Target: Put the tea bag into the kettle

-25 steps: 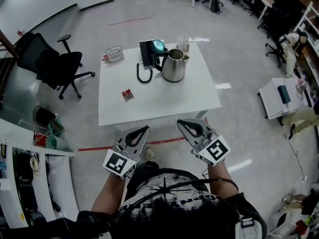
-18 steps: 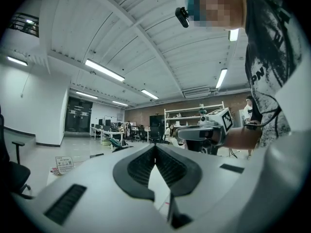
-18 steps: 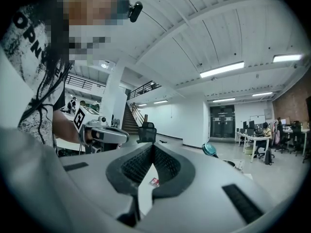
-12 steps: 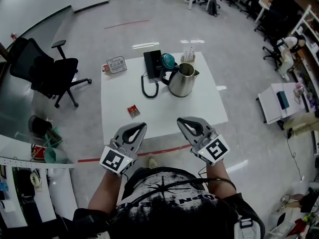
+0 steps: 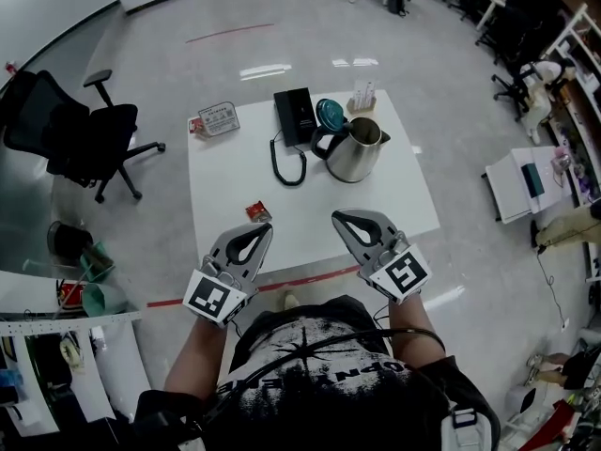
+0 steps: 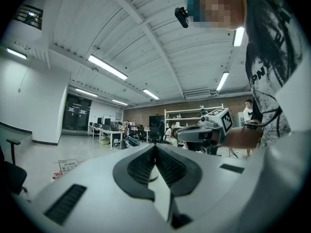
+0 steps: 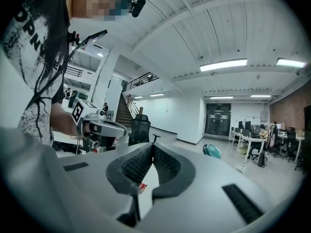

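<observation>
Left hand-held gripper (image 5: 267,227) and right hand-held gripper (image 5: 337,217) closed; card (image 5: 218,118) print illegible.

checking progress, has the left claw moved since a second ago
Yes. The left claw has come forward over the table's near edge, close to the tea bag.

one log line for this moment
left gripper: shut, empty | right gripper: shut, empty | small red tea bag: on white table, not yet picked | silver steel kettle: upright, untouched

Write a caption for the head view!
Left hand-held gripper and right hand-held gripper, both shut, at a white table with tea bag and kettle.
</observation>
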Demonstrator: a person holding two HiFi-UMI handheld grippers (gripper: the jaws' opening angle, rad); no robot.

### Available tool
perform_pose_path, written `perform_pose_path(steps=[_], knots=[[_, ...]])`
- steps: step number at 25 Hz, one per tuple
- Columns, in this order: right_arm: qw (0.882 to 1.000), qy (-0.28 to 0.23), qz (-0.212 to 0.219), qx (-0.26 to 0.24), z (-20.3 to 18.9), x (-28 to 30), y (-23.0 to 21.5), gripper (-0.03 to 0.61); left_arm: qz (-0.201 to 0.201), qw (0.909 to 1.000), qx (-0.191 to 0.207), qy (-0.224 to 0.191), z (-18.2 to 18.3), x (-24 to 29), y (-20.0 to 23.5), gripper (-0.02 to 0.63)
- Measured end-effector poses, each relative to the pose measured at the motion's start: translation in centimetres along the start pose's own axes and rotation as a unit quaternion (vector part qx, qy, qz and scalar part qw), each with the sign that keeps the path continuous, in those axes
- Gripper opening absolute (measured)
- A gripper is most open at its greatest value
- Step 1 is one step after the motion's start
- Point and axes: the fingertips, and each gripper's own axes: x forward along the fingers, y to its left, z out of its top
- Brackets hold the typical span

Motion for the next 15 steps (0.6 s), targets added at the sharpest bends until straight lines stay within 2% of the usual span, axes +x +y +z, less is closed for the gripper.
perform_pose_path(steps=[5,10,15], knots=[[1.0,0.026,-0.001,-0.007,-1.1,1.7,-0.4,0.011,0.016,0.9998,-0.008,0.001,-0.2,-0.6,1.7,0.011],[0.998,0.051,0.025,-0.025,-2.4,4.3,-0.1,0.011,0.04,0.9991,-0.016,0.006,-1.0,-1.9,3.0,0.011],[0.995,0.08,0.059,-0.016,-5.1,7.6,0.6,0.011,0.079,0.9964,-0.03,0.011,-1.4,-3.2,4.3,0.011]])
